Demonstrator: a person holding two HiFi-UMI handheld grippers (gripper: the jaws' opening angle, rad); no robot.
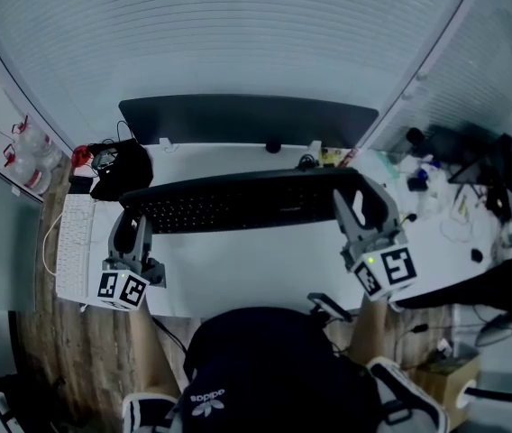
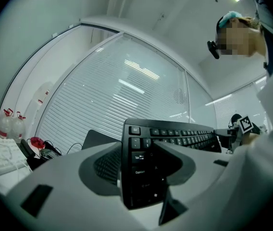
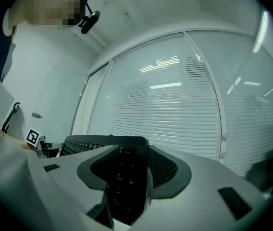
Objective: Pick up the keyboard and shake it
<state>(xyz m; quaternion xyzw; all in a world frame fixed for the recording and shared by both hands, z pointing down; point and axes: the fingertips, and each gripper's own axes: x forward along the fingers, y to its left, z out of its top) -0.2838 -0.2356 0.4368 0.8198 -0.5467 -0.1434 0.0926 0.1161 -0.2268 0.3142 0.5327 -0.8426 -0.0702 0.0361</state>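
Note:
A long black keyboard hangs in the air above the white desk, held level by both ends. My left gripper is shut on its left end; in the left gripper view the Tab and Caps keys of the keyboard sit clamped between the grey jaws, which point upward. My right gripper is shut on the right end, and in the right gripper view the keyboard's number-pad edge is pinched between its jaws. The keyboard stands on edge, keys facing the person.
A dark monitor stands at the desk's back edge. A white keyboard lies at the far left by a black bundle of cables. Clutter and another screen fill the right. Window blinds lie beyond.

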